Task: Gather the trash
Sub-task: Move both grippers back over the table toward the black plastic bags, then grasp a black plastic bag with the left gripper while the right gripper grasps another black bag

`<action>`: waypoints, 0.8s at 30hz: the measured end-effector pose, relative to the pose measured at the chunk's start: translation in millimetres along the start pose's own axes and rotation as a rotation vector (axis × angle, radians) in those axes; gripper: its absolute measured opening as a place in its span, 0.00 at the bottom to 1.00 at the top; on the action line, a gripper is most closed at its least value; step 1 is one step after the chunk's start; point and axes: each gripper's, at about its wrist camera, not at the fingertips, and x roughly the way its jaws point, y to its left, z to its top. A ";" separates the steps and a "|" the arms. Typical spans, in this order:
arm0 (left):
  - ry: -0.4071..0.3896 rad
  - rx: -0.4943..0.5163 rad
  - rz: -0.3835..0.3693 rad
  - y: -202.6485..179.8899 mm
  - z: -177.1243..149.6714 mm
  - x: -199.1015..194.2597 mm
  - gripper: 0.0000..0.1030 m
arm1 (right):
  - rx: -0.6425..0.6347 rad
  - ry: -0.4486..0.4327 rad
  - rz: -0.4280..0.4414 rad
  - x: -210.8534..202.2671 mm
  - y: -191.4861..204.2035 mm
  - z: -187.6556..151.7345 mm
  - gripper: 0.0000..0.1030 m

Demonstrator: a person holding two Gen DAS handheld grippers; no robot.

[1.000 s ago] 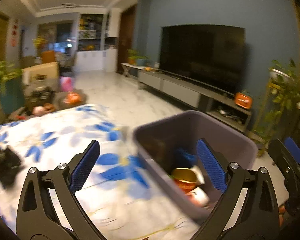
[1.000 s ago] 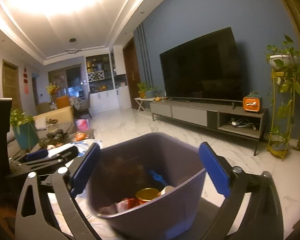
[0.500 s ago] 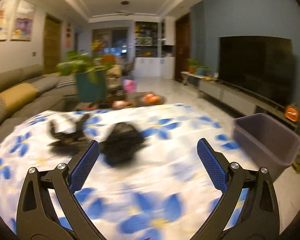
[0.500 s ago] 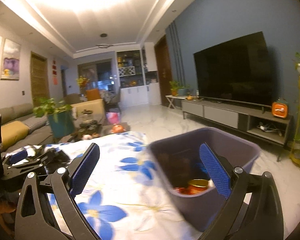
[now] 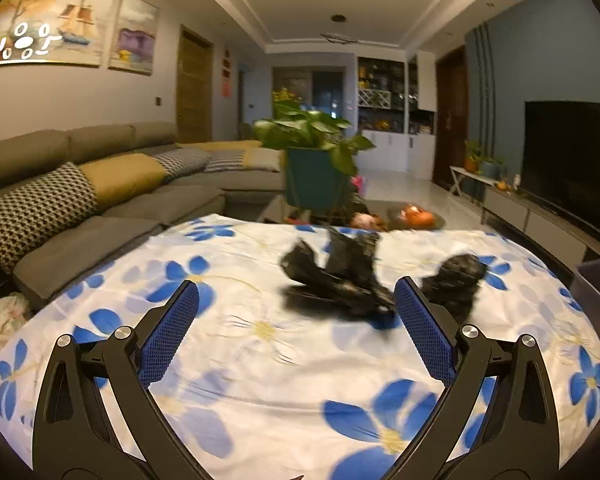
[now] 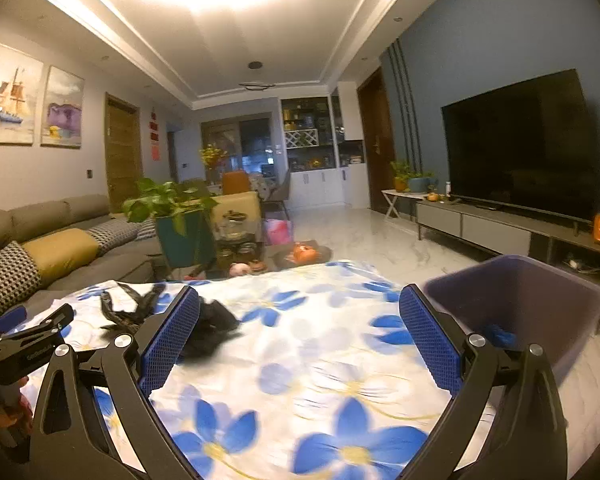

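Both grippers spread wide and empty above the flowered tablecloth (image 5: pixel 267 376).

The left gripper (image 5: pixel 295 320) points at two crumpled black bags (image 5: pixel 340 280), blurred, lying near the table's far edge toward its right side. The right gripper (image 6: pixel 300 332) hovers over the cloth; the purple bin (image 6: pixel 540 304) stands just off the table's right edge, something blue inside.

dim warm room | ceiling glare, R view | motion blur | fisheye edges
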 end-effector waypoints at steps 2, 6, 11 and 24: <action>0.004 -0.023 0.004 9.1 1.5 4.3 0.93 | -0.008 0.010 0.022 8.9 14.5 -0.4 0.93; -0.010 -0.043 0.007 16.6 2.6 11.0 0.94 | -0.042 0.033 0.056 27.7 42.4 -3.0 0.93; -0.011 -0.030 0.007 17.3 8.5 28.1 0.94 | -0.072 0.077 0.089 57.3 70.2 -6.8 0.93; -0.022 -0.035 -0.005 11.5 32.0 68.3 0.94 | -0.106 0.211 0.066 126.2 100.3 -24.8 0.79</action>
